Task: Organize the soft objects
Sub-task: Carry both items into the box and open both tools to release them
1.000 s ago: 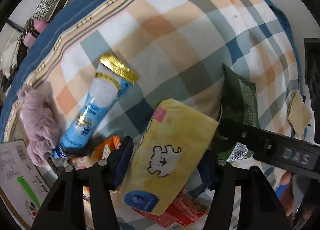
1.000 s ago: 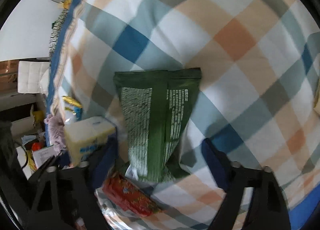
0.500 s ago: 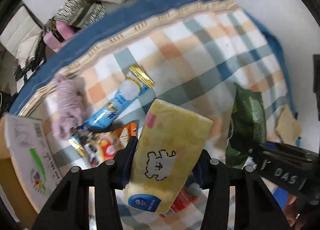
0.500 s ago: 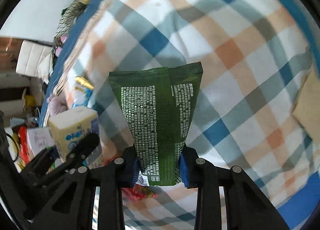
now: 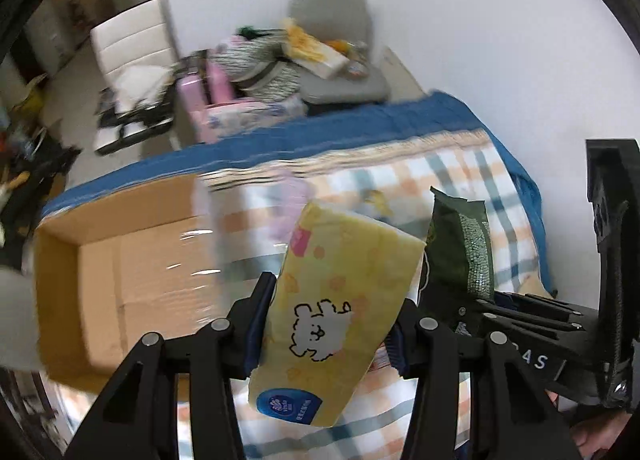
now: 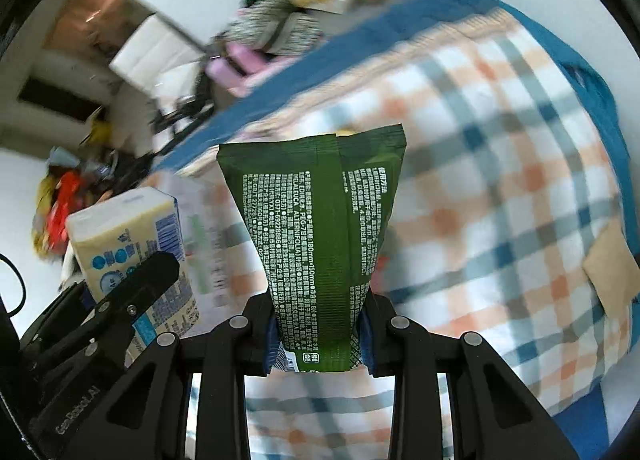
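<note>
My left gripper [image 5: 328, 324] is shut on a yellow tissue pack [image 5: 340, 300] printed with a white dog, held up above the checked blanket [image 5: 472, 176]. My right gripper [image 6: 320, 336] is shut on a green wipes packet [image 6: 320, 228] with white print, also lifted off the bed. In the left wrist view the green packet [image 5: 460, 248] hangs to the right of the tissue pack. In the right wrist view the tissue pack [image 6: 128, 236] shows at the left, behind the other gripper's black arm.
An open cardboard box [image 5: 120, 272] lies at the left on the bed. A blue sheet edge [image 5: 280, 136] borders the blanket. Beyond it stand a white chair [image 5: 136, 48], a grey chair [image 5: 336, 56] piled with clothes and pink items [image 5: 208, 88]. A tan pouch [image 6: 608, 268] rests at the bed's right.
Both grippers closed on their packs and lifted them well off the bed. The views swung up, so the box, chairs and wall now show; the blue tube and other packets dropped out of sight.
</note>
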A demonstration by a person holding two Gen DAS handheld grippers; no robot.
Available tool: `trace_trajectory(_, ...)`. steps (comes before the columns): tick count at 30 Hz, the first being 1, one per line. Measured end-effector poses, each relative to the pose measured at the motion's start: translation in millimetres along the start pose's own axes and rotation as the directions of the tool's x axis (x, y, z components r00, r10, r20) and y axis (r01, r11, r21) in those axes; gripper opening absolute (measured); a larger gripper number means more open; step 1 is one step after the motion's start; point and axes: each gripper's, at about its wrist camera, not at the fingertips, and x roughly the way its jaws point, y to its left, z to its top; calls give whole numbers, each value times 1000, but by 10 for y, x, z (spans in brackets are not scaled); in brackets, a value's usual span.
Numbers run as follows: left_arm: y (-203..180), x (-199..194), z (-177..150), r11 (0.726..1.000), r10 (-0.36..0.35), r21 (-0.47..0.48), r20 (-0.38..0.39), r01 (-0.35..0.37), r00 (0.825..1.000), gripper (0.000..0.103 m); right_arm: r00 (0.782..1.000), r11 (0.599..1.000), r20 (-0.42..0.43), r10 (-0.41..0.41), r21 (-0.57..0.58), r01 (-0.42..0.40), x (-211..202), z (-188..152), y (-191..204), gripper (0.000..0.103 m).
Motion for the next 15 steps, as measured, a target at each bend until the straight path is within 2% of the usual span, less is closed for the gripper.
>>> trace_trajectory(4,631,-258,-38,994,53,-95,20,-51,998,46,998,991,-14,58,-117,-60,7,-102,775,33)
trace_trajectory(8,1249,-254,-69,981,81,-177,-5,-81,997,46,996,977,-46,82,-194,-90,161,-199,1441,33)
trace_trajectory(11,1706,-115,-68,969,68,-235,-43,-76,997,46,996,967,-68,64,-241,-79,384,-249,1925,33)
trace_trajectory(15,2214,218,-8,952,-10,-305,-109,-24,994,46,996,962,-91,10,-272,-34,719,-282,2384,33)
